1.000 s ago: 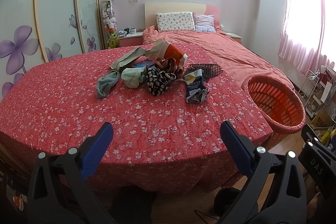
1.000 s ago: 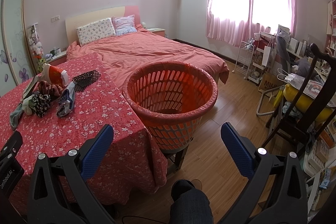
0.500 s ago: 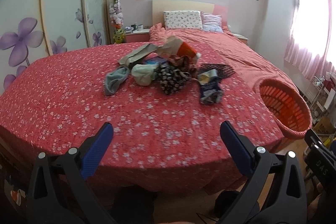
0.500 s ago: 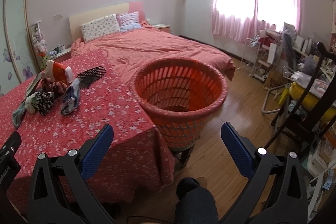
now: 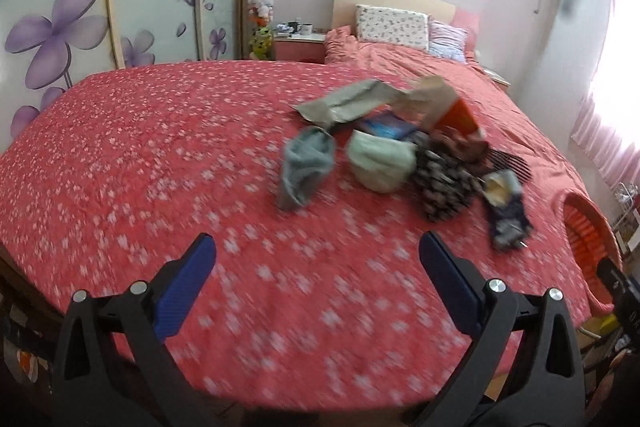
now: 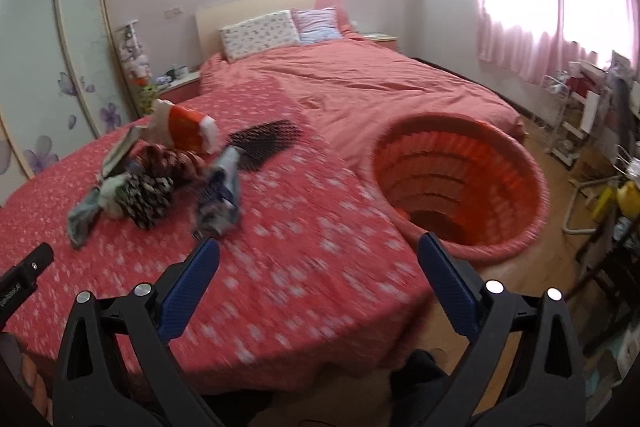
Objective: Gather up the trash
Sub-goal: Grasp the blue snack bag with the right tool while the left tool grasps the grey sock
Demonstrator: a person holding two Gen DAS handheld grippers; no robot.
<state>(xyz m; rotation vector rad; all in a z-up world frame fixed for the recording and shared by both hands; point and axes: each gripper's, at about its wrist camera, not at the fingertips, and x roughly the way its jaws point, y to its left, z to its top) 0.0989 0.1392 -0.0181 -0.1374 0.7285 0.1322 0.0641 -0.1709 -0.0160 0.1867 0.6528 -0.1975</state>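
A heap of trash and cloth lies on the red flowered tablecloth: a blue-grey sock, a pale green wad, a dark patterned cloth, a crumpled blue wrapper, an orange and white bag and a grey-green packet. The wrapper and the bag show in the right wrist view too. An orange slatted basket stands off the table's right edge. My left gripper is open and empty over the near table. My right gripper is open and empty above the table's right corner.
A black mesh piece lies behind the heap. A bed with pillows stands beyond the table. Wardrobe doors line the left wall. A rack and clutter fill the right side under the pink curtains.
Both grippers have moved forward and up over the table towards the heap. The basket now sits lower and nearer in the right wrist view. Both stay open.
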